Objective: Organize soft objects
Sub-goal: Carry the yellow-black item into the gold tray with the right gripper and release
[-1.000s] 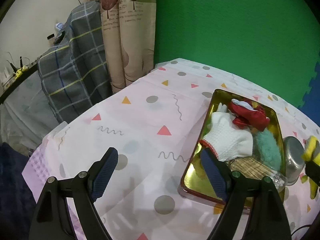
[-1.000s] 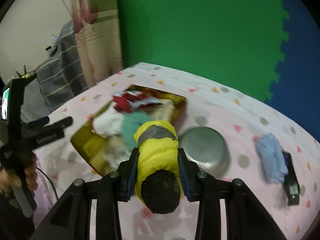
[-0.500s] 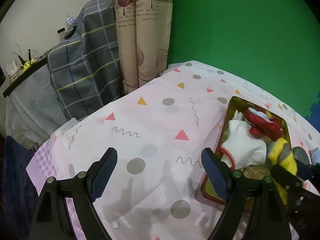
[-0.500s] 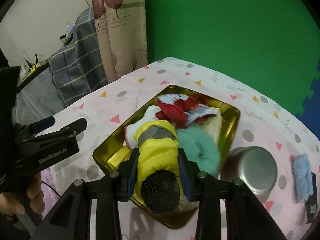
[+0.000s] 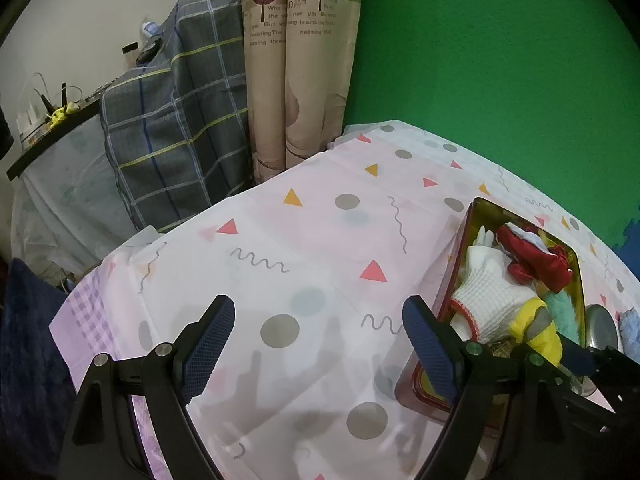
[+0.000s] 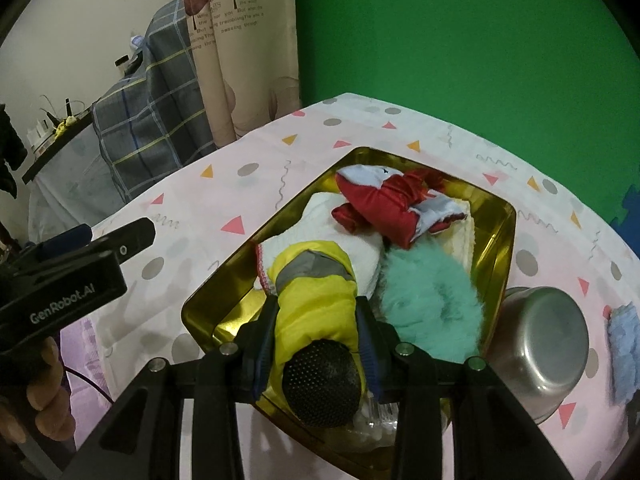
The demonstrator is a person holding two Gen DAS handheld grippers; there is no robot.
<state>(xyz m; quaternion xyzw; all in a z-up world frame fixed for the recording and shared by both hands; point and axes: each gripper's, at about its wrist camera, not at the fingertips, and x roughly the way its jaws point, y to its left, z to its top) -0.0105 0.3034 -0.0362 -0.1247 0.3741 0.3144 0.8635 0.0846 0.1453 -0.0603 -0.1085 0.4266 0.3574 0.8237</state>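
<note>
My right gripper is shut on a yellow padded shoe with a grey band and black sole, held over the near end of the gold tray. The tray holds a white knit glove, a red and white cloth and a teal fluffy piece. In the left wrist view the tray is at the right with the glove and the yellow shoe. My left gripper is open and empty above the tablecloth, left of the tray.
A steel bowl lies upside down right of the tray, with a light blue cloth beyond it. A plaid cloth and a curtain stand past the table's left edge. A green wall is behind.
My right gripper has carried the yellow shoe leftward from beside the bowl to over the tray and lowered it. My left gripper has drawn away to the left of the tray.
</note>
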